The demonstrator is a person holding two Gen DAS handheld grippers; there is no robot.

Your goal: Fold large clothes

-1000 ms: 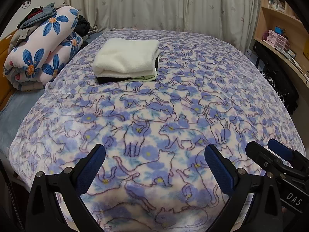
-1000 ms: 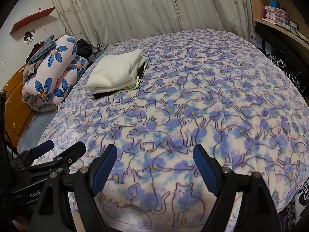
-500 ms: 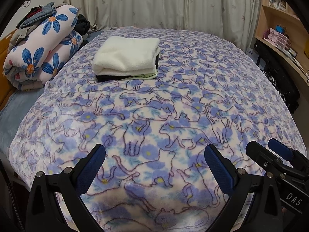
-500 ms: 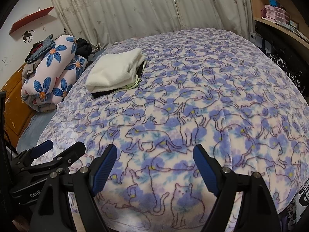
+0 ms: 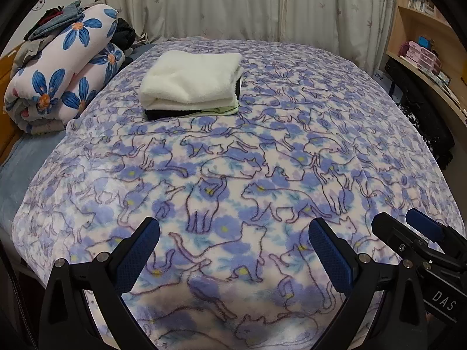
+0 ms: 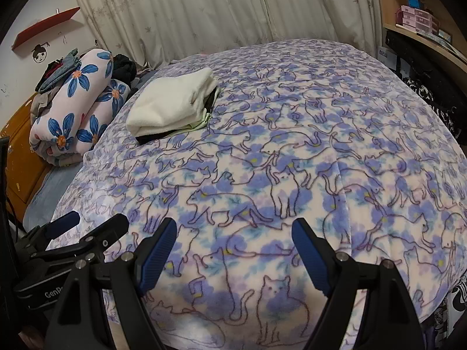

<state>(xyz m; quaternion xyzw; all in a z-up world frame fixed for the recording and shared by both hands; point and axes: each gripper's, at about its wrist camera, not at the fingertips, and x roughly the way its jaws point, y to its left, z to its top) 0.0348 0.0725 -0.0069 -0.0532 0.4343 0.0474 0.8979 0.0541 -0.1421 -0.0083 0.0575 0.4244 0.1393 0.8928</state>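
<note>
Grippers, left gripper (image 5: 233, 258) and right gripper (image 6: 233, 252), are hovering agape, empty; I'm risking snagging the cat blanket (image 5: 262, 160) or toppling the folded stack (image 5: 191, 83).

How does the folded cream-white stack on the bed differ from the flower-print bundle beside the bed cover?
The folded cream-white stack is plain, flat and squared; the flower-print bundle is pink with big blue flowers, rolled thick and round. The stack lies on the cat-print blanket; the bundle sits off its left edge, with loose dark clothes on top. The stack shows a black and a pale green layer underneath. Both are soft textiles, untouched by either gripper.
</note>
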